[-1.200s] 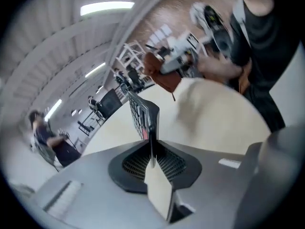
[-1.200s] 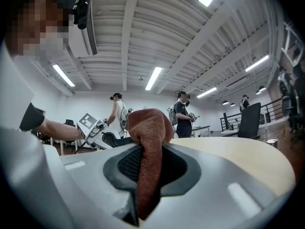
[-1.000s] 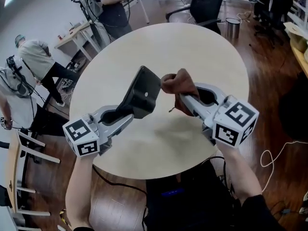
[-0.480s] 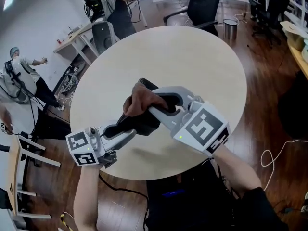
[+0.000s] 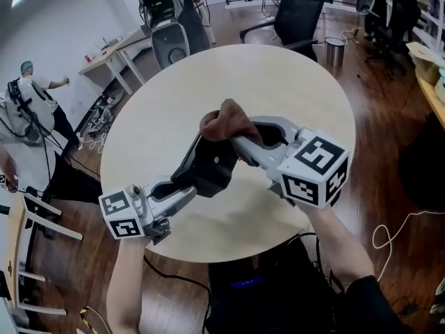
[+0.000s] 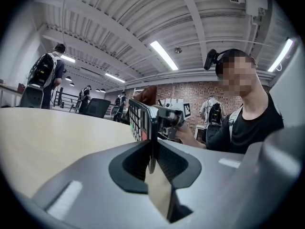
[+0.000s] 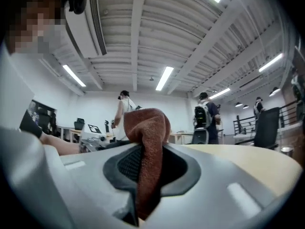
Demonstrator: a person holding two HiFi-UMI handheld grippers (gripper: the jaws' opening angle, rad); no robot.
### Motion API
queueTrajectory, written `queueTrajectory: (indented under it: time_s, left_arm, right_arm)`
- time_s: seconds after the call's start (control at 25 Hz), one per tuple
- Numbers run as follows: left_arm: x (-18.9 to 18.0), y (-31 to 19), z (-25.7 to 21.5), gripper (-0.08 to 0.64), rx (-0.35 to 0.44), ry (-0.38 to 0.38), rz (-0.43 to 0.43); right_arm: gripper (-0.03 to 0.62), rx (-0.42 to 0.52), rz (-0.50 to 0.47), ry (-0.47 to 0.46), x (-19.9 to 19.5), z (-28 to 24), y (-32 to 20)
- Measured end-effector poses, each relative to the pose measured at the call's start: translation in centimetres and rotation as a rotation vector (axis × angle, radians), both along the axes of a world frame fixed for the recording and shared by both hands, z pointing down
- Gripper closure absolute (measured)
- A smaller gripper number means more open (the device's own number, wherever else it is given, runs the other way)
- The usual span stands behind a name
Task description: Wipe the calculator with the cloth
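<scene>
Calculator [image 5: 208, 164] in level left gripper [image 5: 186, 186], right gripper [image 5: 240, 141] with cloth [image 5: 224, 122] at its top

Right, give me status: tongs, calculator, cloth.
Left tongs shut on calculator, held above table. Right tongs shut on cloth, at calculator's far end. Nothing in the way.

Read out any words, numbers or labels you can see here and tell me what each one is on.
No text is readable in any view.
On the calculator: key marks too small to read.
On the left marker cube and right marker cube: black-and-white square patterns only, no letters.
On the cloth: no label seen.
</scene>
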State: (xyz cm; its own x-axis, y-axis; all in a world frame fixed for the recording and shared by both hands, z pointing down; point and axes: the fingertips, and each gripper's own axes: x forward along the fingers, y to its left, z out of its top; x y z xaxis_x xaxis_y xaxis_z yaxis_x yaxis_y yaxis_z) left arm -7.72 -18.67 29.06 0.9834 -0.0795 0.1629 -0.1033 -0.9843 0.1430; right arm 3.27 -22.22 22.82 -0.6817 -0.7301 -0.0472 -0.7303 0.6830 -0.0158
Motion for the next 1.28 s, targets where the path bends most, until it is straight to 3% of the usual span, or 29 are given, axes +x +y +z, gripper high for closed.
queueTrajectory:
  time_s: [0.08, 0.16, 0.28, 0.6, 0.68, 0.76, 0.84, 0.92, 1.08, 1.28]
  left_arm:
    - [0.5, 0.2, 0.0, 0.511, 0.002, 0.003, 0.003]
    - [1.0, 0.7, 0.1, 0.511, -0.001, 0.012, 0.014]
    - [0.8, 1.7, 0.4, 0.511, -0.008, 0.03, 0.033]
    - [0.8, 1.2, -0.2, 0.512, -0.087, 0.125, 0.032]
    - [1.1, 1.0, -0.2, 0.512, -0.107, 0.141, 0.027]
    - [1.1, 0.7, -0.4, 0.512, -0.119, 0.155, 0.024]
    - [0.9, 0.7, -0.6, 0.512, -0.125, 0.168, 0.031]
    - [1.0, 1.1, -0.8, 0.512, -0.126, 0.178, 0.047]
    - [0.1, 2.4, -0.9, 0.511, -0.12, 0.193, 0.089]
    - [-0.2, 2.8, -0.7, 0.506, -0.138, 0.217, 0.096]
  right_arm:
    - [0.528, 0.026, -0.106, 0.012, -3.1, -1.0, 2.1]
    - [0.528, 0.07, -0.148, 0.086, -5.4, -1.0, 3.4]
    - [0.528, 0.111, -0.091, 0.159, -5.6, -0.5, 3.2]
    - [0.528, -0.026, 0.136, 0.06, 2.9, 1.2, -2.5]
    - [0.528, -0.029, 0.101, 0.011, 3.1, 0.6, -1.4]
    - [0.528, 0.007, 0.003, 0.014, 0.4, -0.6, 0.9]
    - [0.528, 0.044, -0.099, 0.061, -3.3, -1.2, 3.2]
    - [0.528, 0.064, -0.133, 0.128, -5.6, -1.0, 4.4]
    - [0.528, 0.063, -0.063, 0.162, -5.1, -0.4, 3.3]
    - [0.528, 0.001, 0.072, 0.117, -0.1, 0.5, -0.4]
